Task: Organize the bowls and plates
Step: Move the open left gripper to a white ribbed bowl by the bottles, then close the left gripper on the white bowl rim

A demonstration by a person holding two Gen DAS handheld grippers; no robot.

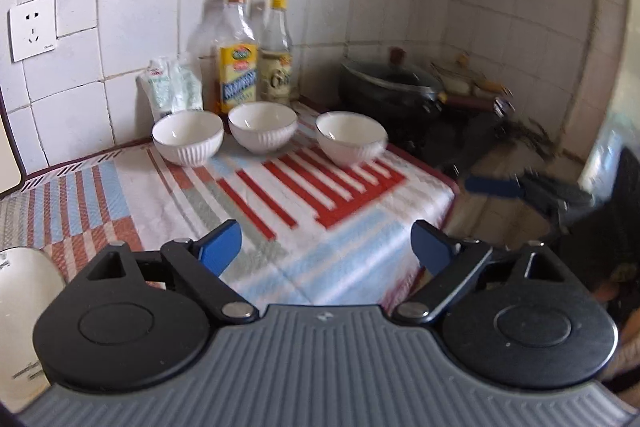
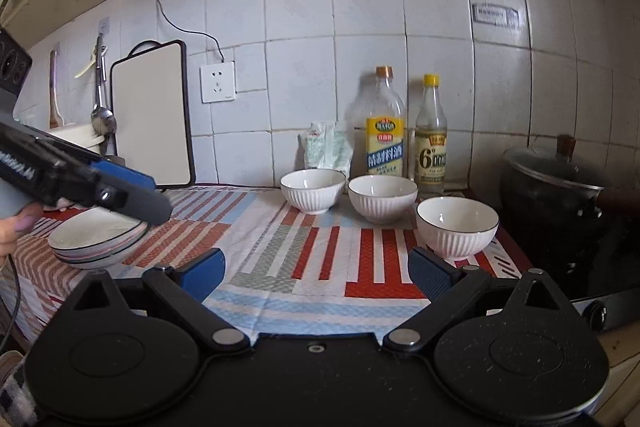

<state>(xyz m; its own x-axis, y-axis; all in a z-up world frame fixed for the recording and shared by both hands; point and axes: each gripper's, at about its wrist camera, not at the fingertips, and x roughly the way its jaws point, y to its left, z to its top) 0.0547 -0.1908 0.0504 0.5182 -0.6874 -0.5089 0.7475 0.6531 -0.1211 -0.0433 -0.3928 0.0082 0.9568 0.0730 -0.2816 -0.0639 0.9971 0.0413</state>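
Three white ribbed bowls stand in a row on the striped cloth: left bowl (image 1: 188, 138) (image 2: 313, 191), middle bowl (image 1: 263, 127) (image 2: 382, 198), right bowl (image 1: 351, 137) (image 2: 457, 227). A stack of white plates (image 2: 96, 241) sits at the cloth's left; its edge shows in the left wrist view (image 1: 24, 323). My left gripper (image 1: 326, 247) is open and empty, above the cloth in front of the bowls. It also shows in the right wrist view (image 2: 128, 187) over the plates. My right gripper (image 2: 316, 273) is open and empty, short of the bowls; it appears at the right of the left wrist view (image 1: 520, 187).
Two bottles (image 2: 386, 131) (image 2: 431, 139) and a white bag (image 2: 328, 147) stand against the tiled wall behind the bowls. A black lidded pot (image 2: 560, 195) sits on the stove to the right. A cutting board (image 2: 152, 119) and a hanging ladle (image 2: 102, 107) are at the left.
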